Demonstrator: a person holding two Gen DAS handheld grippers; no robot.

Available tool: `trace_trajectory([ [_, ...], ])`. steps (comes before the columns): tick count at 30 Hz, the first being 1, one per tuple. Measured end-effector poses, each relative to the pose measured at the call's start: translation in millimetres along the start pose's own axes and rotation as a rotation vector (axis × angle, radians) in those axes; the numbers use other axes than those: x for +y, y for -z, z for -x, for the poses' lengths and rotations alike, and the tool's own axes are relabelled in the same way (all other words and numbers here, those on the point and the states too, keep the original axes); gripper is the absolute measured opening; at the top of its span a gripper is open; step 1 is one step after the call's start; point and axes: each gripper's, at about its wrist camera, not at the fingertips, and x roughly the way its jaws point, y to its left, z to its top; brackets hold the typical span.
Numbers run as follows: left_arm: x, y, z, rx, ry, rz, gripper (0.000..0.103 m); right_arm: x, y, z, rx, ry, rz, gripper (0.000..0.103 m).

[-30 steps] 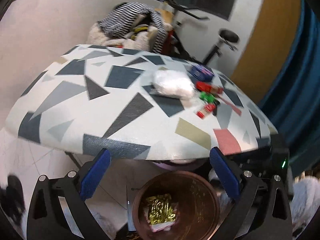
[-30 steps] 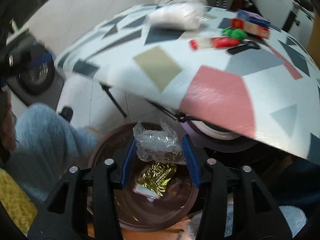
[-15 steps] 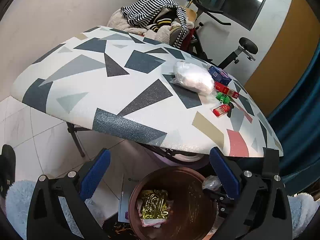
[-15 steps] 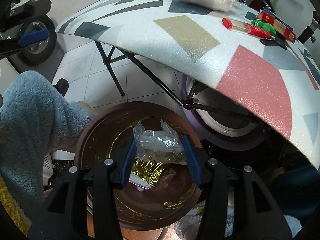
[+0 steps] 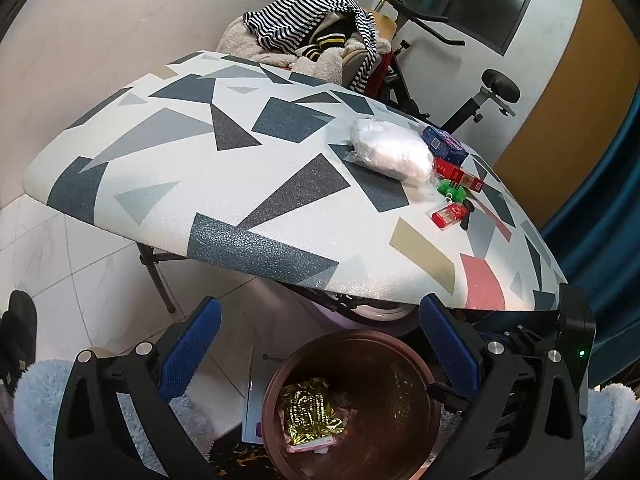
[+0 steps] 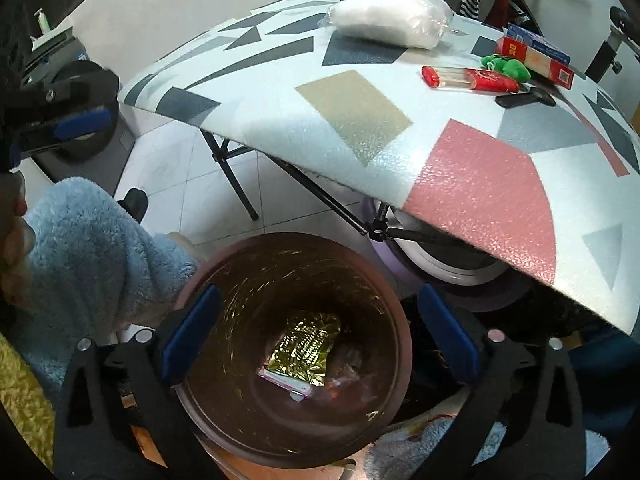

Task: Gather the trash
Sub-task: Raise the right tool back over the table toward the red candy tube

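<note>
Right gripper (image 6: 318, 330) above the brown bin (image 6: 224, 436), fingers opening, nothing between. Left gripper (image 5: 320, 344) spread wide, empty. Gold wrapper (image 6: 306, 344) inside.

Bin (image 6: 224, 432) below table (image 6: 360, 128) edge; wrapper (image 6: 306, 344) inside, maybe atop others.

The table (image 6: 360, 128) hides part of the white round thing (image 6: 436, 256) under it. The bin's (image 5: 280, 392) bottom edge is cut off.

White floor tiles (image 5: 100, 280), pale wall (image 5: 100, 20), orange panel (image 5: 568, 80), blue curtain (image 5: 612, 208). Striped clothes (image 5: 312, 20) pile beyond the patterned counter's (image 5: 240, 184) far edge, beside an exercise bike (image 5: 472, 108).
</note>
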Motion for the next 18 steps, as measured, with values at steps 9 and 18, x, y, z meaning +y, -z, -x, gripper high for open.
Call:
trace_trajectory([
  [9,-1,0,1,0.001,-0.002,-0.005,0.097,-3,-5,13,-0.055,0.032,-0.022,0.097],
  [18,-2,-1,-3,0.014,-0.008,-0.02,0.097,-11,-9,23,-0.106,0.042,-0.058,0.097],
])
